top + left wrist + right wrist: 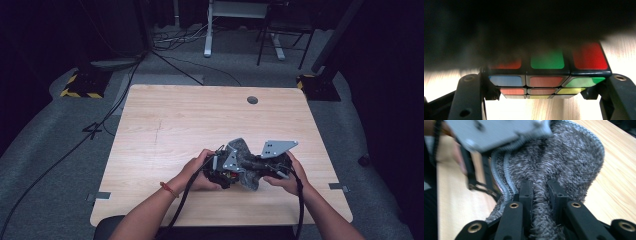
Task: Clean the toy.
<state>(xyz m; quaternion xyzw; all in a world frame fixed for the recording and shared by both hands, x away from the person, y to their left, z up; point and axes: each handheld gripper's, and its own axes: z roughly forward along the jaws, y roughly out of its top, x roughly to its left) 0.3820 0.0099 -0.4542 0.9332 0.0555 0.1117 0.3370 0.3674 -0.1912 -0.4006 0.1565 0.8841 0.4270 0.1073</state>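
A scrambled Rubik's cube (pixel 547 62) sits clamped between the jaws of my left gripper (pixel 544 87), just above the wooden table (pixel 175 125). Its top row shows red, green and red stickers. A dark, blurred cloth hangs over the cube's upper part. My right gripper (pixel 540 192) is shut on a fold of the fuzzy grey cloth (pixel 564 162), which has a ribbed hem. In the high view both grippers meet near the table's front middle. The left gripper (pixel 220 172) and right gripper (pixel 261 165) have the grey cloth (pixel 243 150) bunched between them and draped over the left one.
A round cable hole (pixel 252 100) sits near the table's far edge. Beyond the table stand a white desk leg (pixel 208 30) and a chair (pixel 285 35). A stand base with yellow-black tape (pixel 82 85) and cables lie on the grey floor at the left.
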